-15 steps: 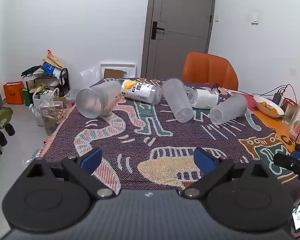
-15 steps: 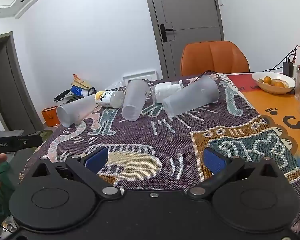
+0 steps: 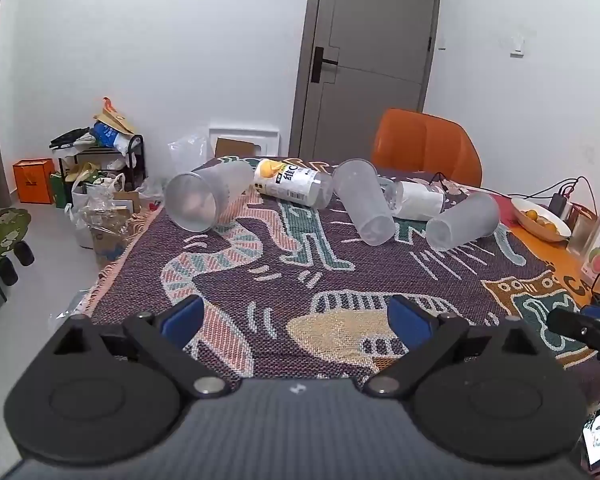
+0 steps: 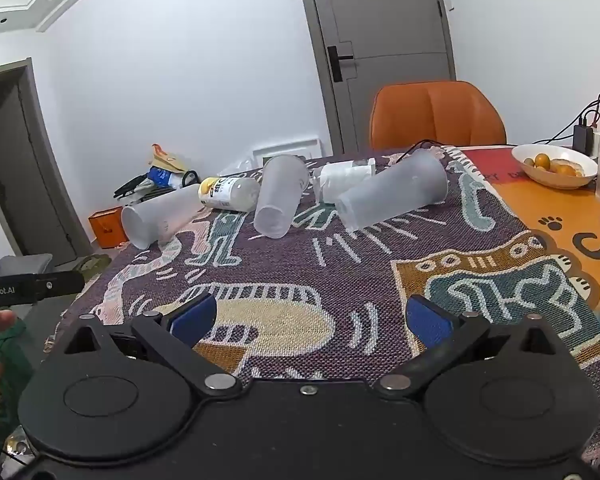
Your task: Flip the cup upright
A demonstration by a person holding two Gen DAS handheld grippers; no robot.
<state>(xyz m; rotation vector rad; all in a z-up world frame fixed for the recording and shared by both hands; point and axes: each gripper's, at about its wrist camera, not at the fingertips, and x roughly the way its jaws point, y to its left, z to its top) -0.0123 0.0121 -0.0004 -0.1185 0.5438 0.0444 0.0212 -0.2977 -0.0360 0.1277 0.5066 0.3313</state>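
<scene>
Approach stage: nothing grasped, all cups lying down.

On the woven patterned blanket (image 3: 260, 280), three frosted translucent plastic cups (image 3: 364, 204) lie sideways, far from both grippers; left gripper (image 3: 296, 316) and right gripper (image 4: 308, 320) gape, released. Next probably: reach, pinch one smooth wall, rotate.

On the desk (image 3: 260, 280) ahead of you, three cups lie on their sides in a row: one at the left (image 3: 206, 196), one in the middle (image 3: 364, 202), one at the right (image 3: 462, 222). Two bottles (image 3: 294, 182) (image 3: 416, 200) lie between and behind them; the chair (image 3: 426, 146) stands behind the desk
</scene>
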